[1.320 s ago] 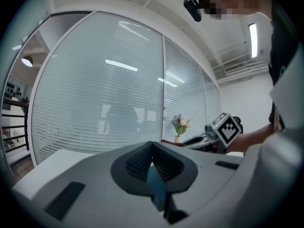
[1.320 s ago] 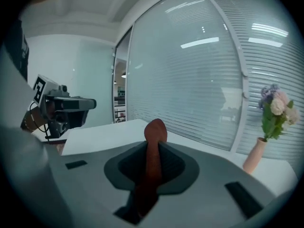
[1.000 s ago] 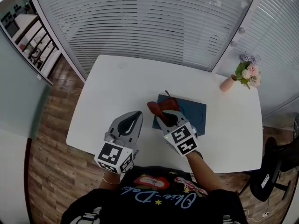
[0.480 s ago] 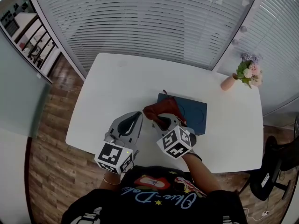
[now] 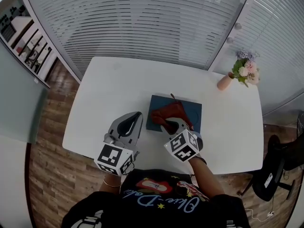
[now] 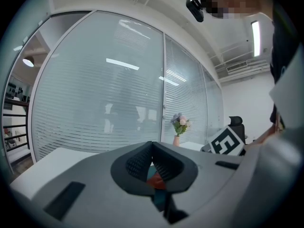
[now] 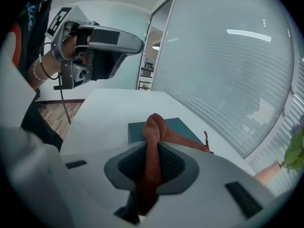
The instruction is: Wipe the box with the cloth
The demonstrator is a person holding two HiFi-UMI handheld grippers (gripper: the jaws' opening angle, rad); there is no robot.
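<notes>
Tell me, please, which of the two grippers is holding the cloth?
The right gripper: its jaws are shut on the red cloth over the box. The left gripper is shut on nothing.

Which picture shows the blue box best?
The head view: the whole box is seen from above, cloth on it. The right gripper view shows one corner; the left gripper view only a sliver.

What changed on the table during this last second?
The right gripper, shut on the cloth, dragged it across the box. The cloth went from overhanging the edge nearer the left gripper toward the middle, and now lies wholly on the box. Nothing was taken hold of or let go. The left gripper stayed shut and empty over the table, and the vase stayed put.
</notes>
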